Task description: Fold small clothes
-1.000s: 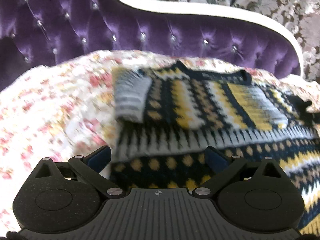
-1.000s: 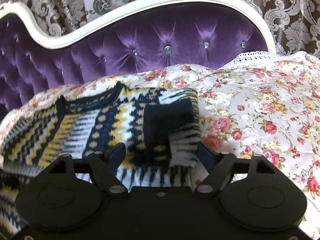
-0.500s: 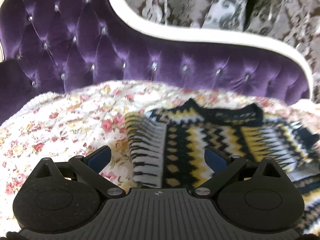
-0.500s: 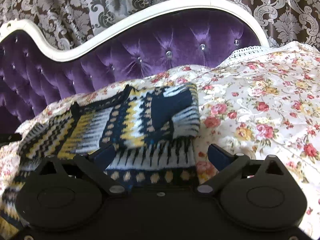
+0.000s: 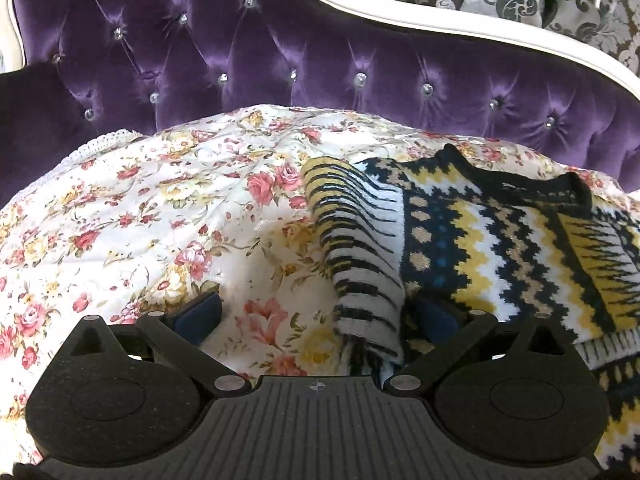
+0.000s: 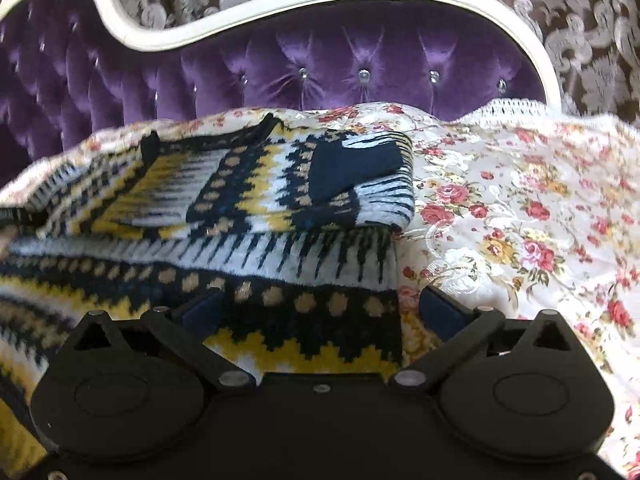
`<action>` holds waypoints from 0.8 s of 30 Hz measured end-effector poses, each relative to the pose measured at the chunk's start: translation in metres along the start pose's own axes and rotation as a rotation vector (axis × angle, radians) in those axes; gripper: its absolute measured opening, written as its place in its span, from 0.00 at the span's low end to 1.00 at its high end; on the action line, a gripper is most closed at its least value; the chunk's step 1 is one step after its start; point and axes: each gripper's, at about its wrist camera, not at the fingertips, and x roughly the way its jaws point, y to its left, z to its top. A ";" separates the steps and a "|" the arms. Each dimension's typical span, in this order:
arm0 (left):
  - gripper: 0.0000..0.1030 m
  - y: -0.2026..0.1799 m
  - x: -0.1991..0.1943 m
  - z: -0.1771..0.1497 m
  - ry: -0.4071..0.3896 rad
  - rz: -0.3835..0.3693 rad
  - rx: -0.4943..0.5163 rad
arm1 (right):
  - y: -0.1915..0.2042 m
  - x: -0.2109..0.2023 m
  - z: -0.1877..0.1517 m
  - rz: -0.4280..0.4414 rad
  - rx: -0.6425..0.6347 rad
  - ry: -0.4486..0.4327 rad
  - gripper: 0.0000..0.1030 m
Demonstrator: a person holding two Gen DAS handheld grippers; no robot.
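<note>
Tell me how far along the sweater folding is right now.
Done: both sleeves of the navy, yellow and white patterned knit sweater lie folded in over its chest on the floral bedspread. In hand: nothing; the left gripper and right gripper are open at the sweater's two side edges, and the right jaws have just been opening. Left: probably folding the body over.

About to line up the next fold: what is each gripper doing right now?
Left gripper: open, holding nothing, sweater sleeve edge between its jaws.
Right gripper: open, just widened, over the sweater's edge.
</note>
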 end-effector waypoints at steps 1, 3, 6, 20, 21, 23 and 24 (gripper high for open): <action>1.00 0.001 0.001 0.002 0.006 -0.006 -0.004 | 0.000 0.000 -0.001 -0.003 0.001 -0.005 1.00; 1.00 0.002 0.001 0.006 0.028 -0.021 -0.008 | -0.001 -0.001 0.000 0.003 0.001 0.003 1.00; 0.99 0.002 -0.005 0.010 0.081 -0.033 -0.012 | -0.006 -0.002 0.000 0.035 0.005 0.007 1.00; 0.97 -0.009 -0.161 -0.039 -0.026 -0.145 0.037 | 0.001 -0.128 -0.023 0.163 0.118 -0.032 0.99; 0.97 -0.009 -0.170 -0.046 -0.024 -0.151 0.042 | 0.002 -0.139 -0.027 0.169 0.120 -0.036 0.99; 0.97 -0.008 -0.189 -0.063 -0.027 -0.160 0.054 | 0.004 -0.157 -0.037 0.183 0.126 -0.034 0.99; 0.97 -0.008 -0.198 -0.073 -0.025 -0.158 0.058 | 0.005 -0.165 -0.043 0.185 0.129 -0.029 0.99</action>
